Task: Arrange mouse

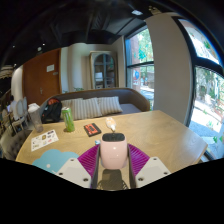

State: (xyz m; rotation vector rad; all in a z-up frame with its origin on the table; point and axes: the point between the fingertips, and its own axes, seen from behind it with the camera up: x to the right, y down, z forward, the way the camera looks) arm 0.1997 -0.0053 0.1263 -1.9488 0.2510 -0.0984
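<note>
A white computer mouse (113, 151) with a dark top end sits between my gripper's (113, 160) two magenta pads (90, 158). Both pads press against its sides, so the gripper is shut on the mouse. It is held just over the wooden table (160, 130), near its front edge. The underside of the mouse is hidden.
On the table's left lie a blue sheet (52, 159) and a white printed paper (44, 139). Further back stand a green can (68, 119), a white cup (35, 116) and a dark red box (92, 129). A grey sofa (98, 103) stands beyond the table, with windows to the right.
</note>
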